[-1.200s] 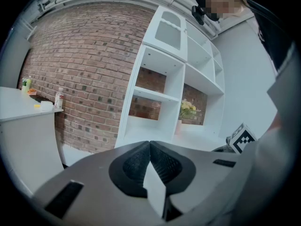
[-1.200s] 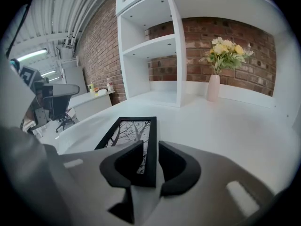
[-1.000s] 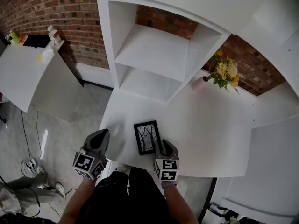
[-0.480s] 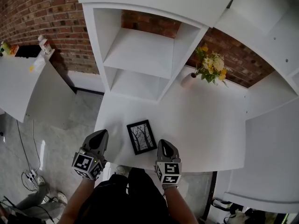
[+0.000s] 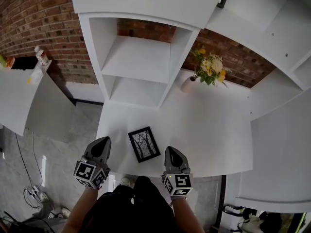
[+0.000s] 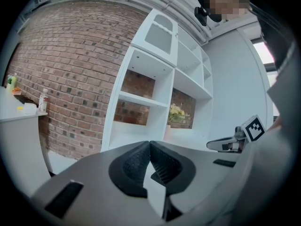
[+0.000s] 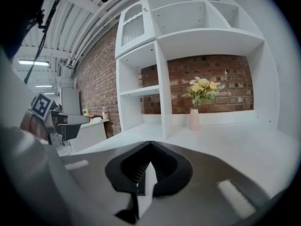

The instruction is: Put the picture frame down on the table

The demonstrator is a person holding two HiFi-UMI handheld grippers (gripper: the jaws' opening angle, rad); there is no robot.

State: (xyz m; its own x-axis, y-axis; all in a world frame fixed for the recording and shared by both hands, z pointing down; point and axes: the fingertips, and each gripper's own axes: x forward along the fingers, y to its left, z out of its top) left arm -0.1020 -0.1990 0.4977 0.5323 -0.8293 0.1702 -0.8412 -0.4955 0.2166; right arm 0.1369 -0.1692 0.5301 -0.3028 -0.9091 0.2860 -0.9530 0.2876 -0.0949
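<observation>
Lower centre of the head view: picture frame (image 5: 144, 144) lies flat on the white surface (image 5: 214, 130), close to the near edge. Black border, bare-tree print facing up, turned a bit so its top leans toward the upper left of the frame. Nothing touches it.

Left hand-held gripper (image 5: 100, 144) sits at lower left, just off the surface's near left corner, apart from the frame. Its own view shows the jaws pressed together at the tips, with nothing between them. Right hand-held gripper (image 5: 171, 153) sits at lower centre-right, over the near edge and just right of the frame without touching it. Jaws pressed together too, nothing pinched. The frame lies between the two grippers, and both marker cubes point toward the bottom of the frame.

White shelf unit (image 5: 141, 62) fills the upper centre, standing at the back left of the surface, and its compartments look bare. Pale vase (image 5: 187, 84) with yellow and white flowers (image 5: 210, 65) stands right of the shelf unit, against the brick wall (image 5: 29, 18). A separate white side table (image 5: 19, 96) is at the left edge, with a bottle (image 5: 38, 56) at its far end. Cables (image 5: 33, 194) lie on the floor at lower left.
</observation>
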